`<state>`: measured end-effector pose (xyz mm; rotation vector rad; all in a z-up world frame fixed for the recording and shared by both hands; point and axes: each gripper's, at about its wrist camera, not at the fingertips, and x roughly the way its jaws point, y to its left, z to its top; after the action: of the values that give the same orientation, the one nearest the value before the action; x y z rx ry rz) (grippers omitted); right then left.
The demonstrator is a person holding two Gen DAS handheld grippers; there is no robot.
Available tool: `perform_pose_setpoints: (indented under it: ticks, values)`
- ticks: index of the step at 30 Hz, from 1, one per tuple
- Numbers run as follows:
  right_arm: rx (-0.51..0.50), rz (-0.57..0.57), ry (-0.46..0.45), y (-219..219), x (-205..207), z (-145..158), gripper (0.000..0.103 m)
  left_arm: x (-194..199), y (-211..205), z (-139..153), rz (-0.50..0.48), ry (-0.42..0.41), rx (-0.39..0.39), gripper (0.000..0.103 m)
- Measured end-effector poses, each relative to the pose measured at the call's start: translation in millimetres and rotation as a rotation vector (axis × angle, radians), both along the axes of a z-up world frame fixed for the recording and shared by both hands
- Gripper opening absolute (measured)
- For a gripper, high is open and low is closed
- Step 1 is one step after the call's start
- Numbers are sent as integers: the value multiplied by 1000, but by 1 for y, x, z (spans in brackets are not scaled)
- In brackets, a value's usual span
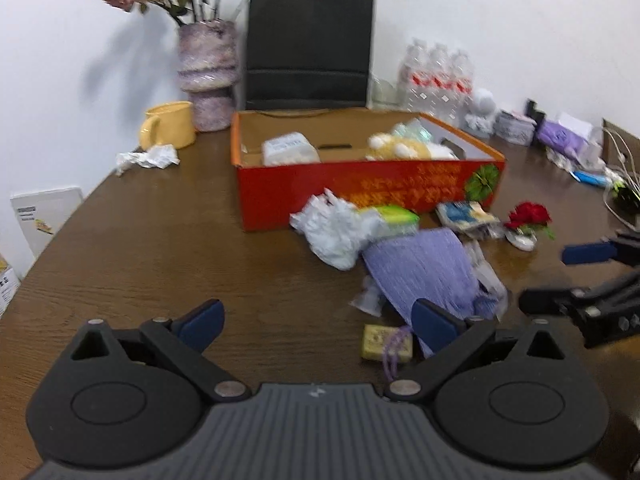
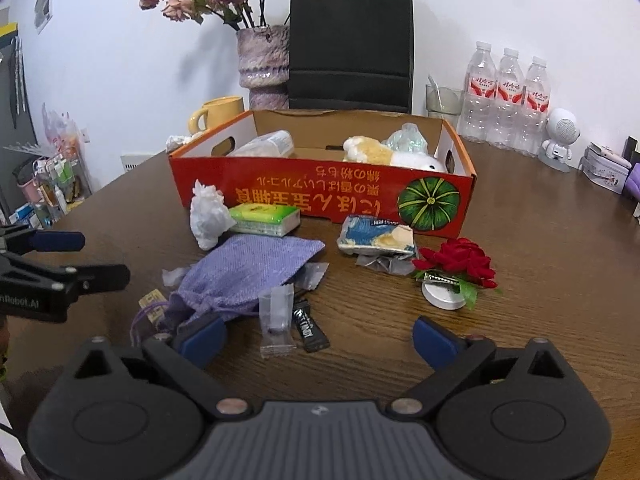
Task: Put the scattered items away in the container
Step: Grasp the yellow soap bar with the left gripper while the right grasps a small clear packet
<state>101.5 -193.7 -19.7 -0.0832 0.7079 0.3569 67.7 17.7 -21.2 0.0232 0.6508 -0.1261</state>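
Note:
A red cardboard box (image 1: 360, 188) (image 2: 320, 196) stands mid-table and holds a plush toy (image 2: 372, 152) and a wrapped packet (image 2: 264, 144). In front of it lie a white crumpled bag (image 2: 208, 216), a green tissue pack (image 2: 266, 220), a purple cloth pouch (image 2: 248, 276) (image 1: 424, 268), a blue snack packet (image 2: 372, 236), a red rose on a silver lid (image 2: 456, 268), a clear sachet (image 2: 276, 320) and a black sachet (image 2: 308, 326). My left gripper (image 1: 316, 320) is open and empty, near the pouch. My right gripper (image 2: 316, 336) is open and empty, just short of the sachets.
A yellow mug (image 1: 168, 124), a vase of dried flowers (image 1: 208, 72) and a black paper bag (image 1: 308, 44) stand behind the box. Water bottles (image 2: 508, 96), a small white robot figure (image 2: 560, 140) and tins sit at the back right. Crumpled paper (image 1: 148, 158) lies left.

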Motion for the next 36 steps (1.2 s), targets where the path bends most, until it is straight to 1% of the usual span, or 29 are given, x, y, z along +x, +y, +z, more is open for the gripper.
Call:
perform_pose_setpoints:
  ticks: [2,3,4,5,6,7,8,10,11,13,16,19,21,23,25,26,27,29,30,33,36]
  values:
    - [-14,9,-1,3,1,-1,82,-1,-6,-3,-35,18,12,99]
    - [-24,18,-3,6,1,-2,80,-2,-9,-5,-51,26,18,96]
    - [-31,27,-3,9,2,-3,74,-2,-12,-7,-65,36,23,93]
    - [-37,38,-3,12,3,-4,66,-2,-15,-8,-78,43,26,92]
    - [-43,52,-7,15,4,-4,61,-2,-18,-9,-90,50,29,89]
    - [-49,64,-8,18,4,-5,54,-2,-20,-11,-101,57,32,86]
    - [-56,75,-7,21,5,-6,50,-1,-22,-12,-105,65,35,85]
    - [-65,92,-7,26,7,-7,49,3,-26,-16,-109,82,41,78]
    - [-73,97,-6,28,7,-8,47,4,-28,-17,-110,91,46,76]
    - [-90,103,-4,32,8,-10,44,7,-30,-20,-104,106,48,67]
    - [-99,106,5,35,9,-13,42,11,-31,-23,-96,120,41,58]
    - [-91,98,18,32,10,-16,40,11,-27,-22,-79,118,29,55]
    - [-89,92,24,32,11,-17,38,12,-25,-22,-72,121,23,55]
    - [-88,93,28,32,11,-19,32,12,-25,-22,-70,119,27,54]
    - [-91,98,27,33,11,-20,29,12,-28,-23,-70,118,41,54]
    - [-91,101,26,33,11,-20,24,13,-30,-24,-72,113,52,53]
    - [-91,103,25,33,10,-20,21,13,-31,-24,-75,108,56,50]
    - [-89,96,16,33,9,-19,21,13,-34,-23,-86,103,54,35]
    - [-84,94,10,32,8,-18,21,13,-35,-23,-89,101,54,31]
    - [-77,88,-17,28,4,-14,20,12,-33,-23,-81,104,47,31]
    - [-66,76,-22,24,3,-12,20,9,-30,-21,-65,102,45,31]
